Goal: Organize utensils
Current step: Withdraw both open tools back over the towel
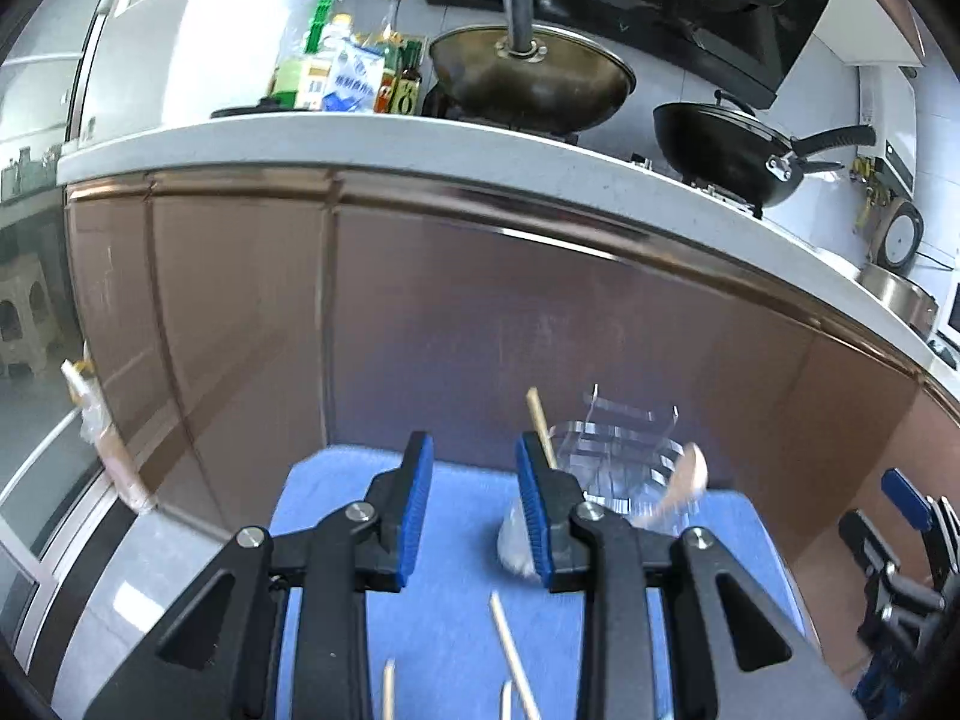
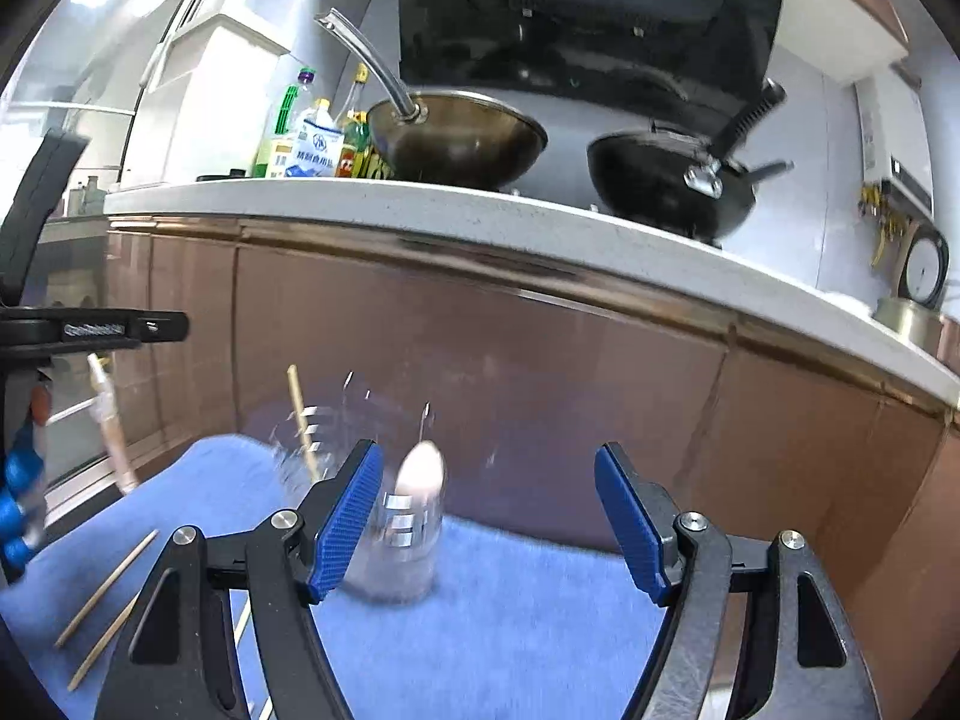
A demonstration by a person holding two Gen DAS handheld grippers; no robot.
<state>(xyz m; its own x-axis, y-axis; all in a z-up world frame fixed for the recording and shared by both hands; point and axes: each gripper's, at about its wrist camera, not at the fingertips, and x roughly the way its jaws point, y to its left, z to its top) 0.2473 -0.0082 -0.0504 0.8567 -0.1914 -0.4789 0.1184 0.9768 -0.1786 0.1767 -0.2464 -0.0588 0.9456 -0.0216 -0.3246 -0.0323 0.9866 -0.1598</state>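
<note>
A clear plastic utensil holder (image 1: 624,456) stands at the far side of a blue mat (image 1: 456,540). One wooden chopstick (image 1: 540,426) and a pale spoon (image 1: 690,474) stand in it. Loose chopsticks (image 1: 510,648) lie on the mat near me. My left gripper (image 1: 474,510) is open and empty, just left of the holder. In the right wrist view the holder (image 2: 396,516) with the spoon (image 2: 423,468) and chopstick (image 2: 300,414) sits ahead. My right gripper (image 2: 489,516) is open wide and empty. More chopsticks (image 2: 108,588) lie at the left.
A brown cabinet front (image 1: 480,312) rises behind the mat under a white counter (image 1: 360,144). Two woks (image 1: 534,72) and bottles (image 1: 336,60) stand on the counter. The right gripper shows at the left view's right edge (image 1: 900,546). A wrapped tool (image 1: 102,432) leans at the left.
</note>
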